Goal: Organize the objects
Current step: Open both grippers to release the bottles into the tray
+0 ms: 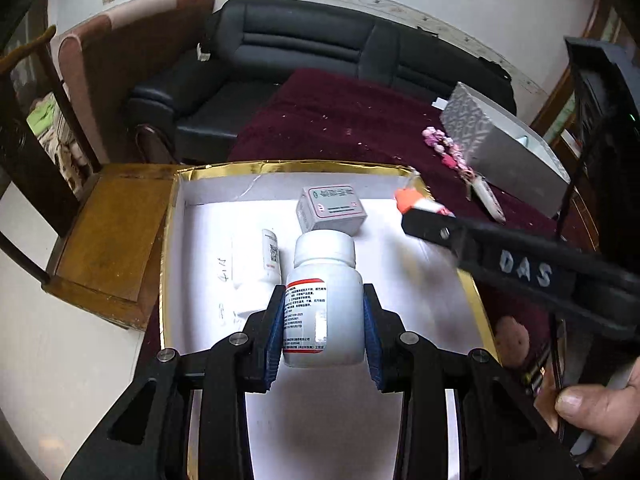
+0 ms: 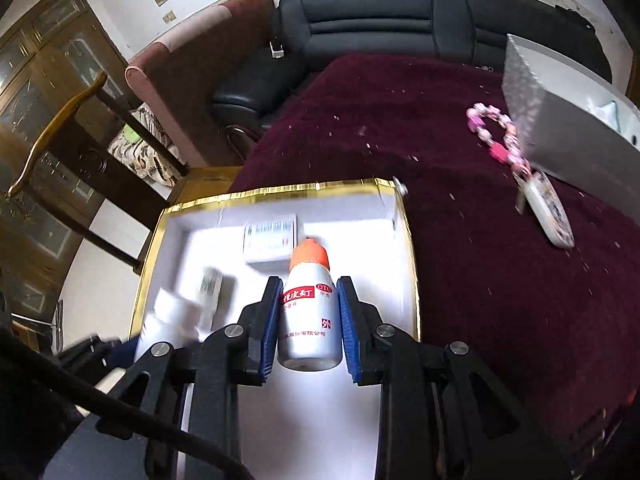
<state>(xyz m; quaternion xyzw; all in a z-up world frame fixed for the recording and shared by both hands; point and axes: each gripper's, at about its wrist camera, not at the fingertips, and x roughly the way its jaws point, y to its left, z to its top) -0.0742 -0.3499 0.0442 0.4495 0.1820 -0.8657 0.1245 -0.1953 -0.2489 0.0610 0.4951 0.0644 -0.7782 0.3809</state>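
My left gripper [image 1: 323, 316] is shut on a white pill bottle [image 1: 324, 300] with a white cap, held over a white box with a gold rim [image 1: 168, 240]. My right gripper [image 2: 308, 316] is shut on a white bottle with an orange cap [image 2: 306, 308], held over the same box [image 2: 410, 264]. In the box lie a grey medicine carton [image 1: 330, 210] and a small white vial [image 1: 270, 256]. The right gripper with the orange cap [image 1: 408, 200] shows at the right of the left wrist view. The pill bottle [image 2: 172, 320] shows blurred at the left of the right wrist view.
The box sits on a dark red cloth [image 2: 480, 200]. A pink bead chain with a white fob [image 2: 516, 160] and a grey patterned box [image 2: 568, 120] lie at the right. A wooden stool [image 1: 108, 236], a chair and a black sofa [image 1: 300, 60] stand beyond.
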